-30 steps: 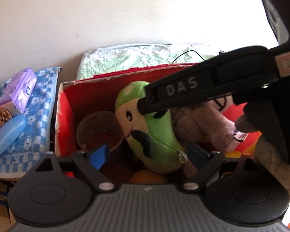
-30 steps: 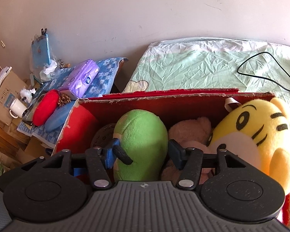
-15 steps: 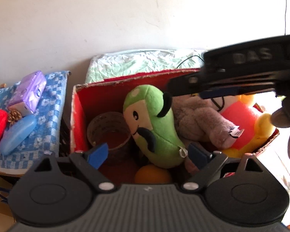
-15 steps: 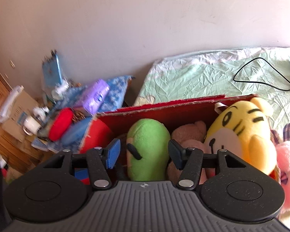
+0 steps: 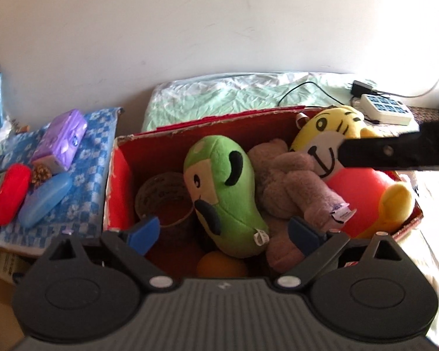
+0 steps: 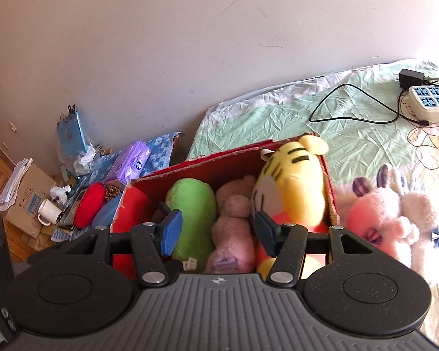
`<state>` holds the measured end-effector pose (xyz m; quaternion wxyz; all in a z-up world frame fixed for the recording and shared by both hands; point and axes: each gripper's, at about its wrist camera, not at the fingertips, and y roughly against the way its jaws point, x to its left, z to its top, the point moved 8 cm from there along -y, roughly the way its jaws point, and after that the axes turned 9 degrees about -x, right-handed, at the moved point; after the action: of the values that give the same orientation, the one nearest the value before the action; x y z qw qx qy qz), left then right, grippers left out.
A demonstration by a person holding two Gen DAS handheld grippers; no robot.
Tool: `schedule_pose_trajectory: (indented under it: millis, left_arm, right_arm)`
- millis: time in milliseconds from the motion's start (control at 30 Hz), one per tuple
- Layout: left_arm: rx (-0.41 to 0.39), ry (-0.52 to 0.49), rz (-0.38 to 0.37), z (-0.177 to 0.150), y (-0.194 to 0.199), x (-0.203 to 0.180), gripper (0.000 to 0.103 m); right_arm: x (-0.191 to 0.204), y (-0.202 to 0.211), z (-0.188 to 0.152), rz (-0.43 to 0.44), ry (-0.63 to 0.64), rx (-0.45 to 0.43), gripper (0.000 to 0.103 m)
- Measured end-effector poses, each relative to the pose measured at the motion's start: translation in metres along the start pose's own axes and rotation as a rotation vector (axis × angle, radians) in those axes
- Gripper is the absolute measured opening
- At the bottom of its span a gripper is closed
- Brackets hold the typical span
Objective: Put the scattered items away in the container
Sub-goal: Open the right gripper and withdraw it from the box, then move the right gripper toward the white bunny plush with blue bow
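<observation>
Hovering above the red box (image 5: 123,175), the left gripper (image 5: 224,234) is widening, nothing pinched. Right gripper (image 6: 216,234) spread, empty, above the box's green plush (image 6: 190,204)

wall: plain pale wall (image 6: 190,44), faint scuff marks
bed: crumpled green sheet (image 6: 278,117), against the wall
side stand: blue checked cloth (image 5: 96,146), left of bed
light: bright sun from right

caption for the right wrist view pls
Open right gripper above red cardboard box of plush toys; pink plush rabbit outside.
</observation>
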<state>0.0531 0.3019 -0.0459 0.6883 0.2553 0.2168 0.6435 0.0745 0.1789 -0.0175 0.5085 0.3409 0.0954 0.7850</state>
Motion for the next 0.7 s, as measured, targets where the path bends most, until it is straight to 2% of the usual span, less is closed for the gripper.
schedule_pose_trajectory:
  millis: [300, 700]
  left_arm:
    - [0.059, 0.046, 0.141, 0.001, -0.003, -0.004, 0.096]
    - [0.089, 0.073, 0.269, 0.005, 0.000, -0.013, 0.096]
  right_arm:
    - [-0.007, 0.009, -0.001, 0.060, 0.053, 0.039, 0.058]
    - [-0.027, 0.018, 0.006, 0.140, 0.057, 0.060, 0.058]
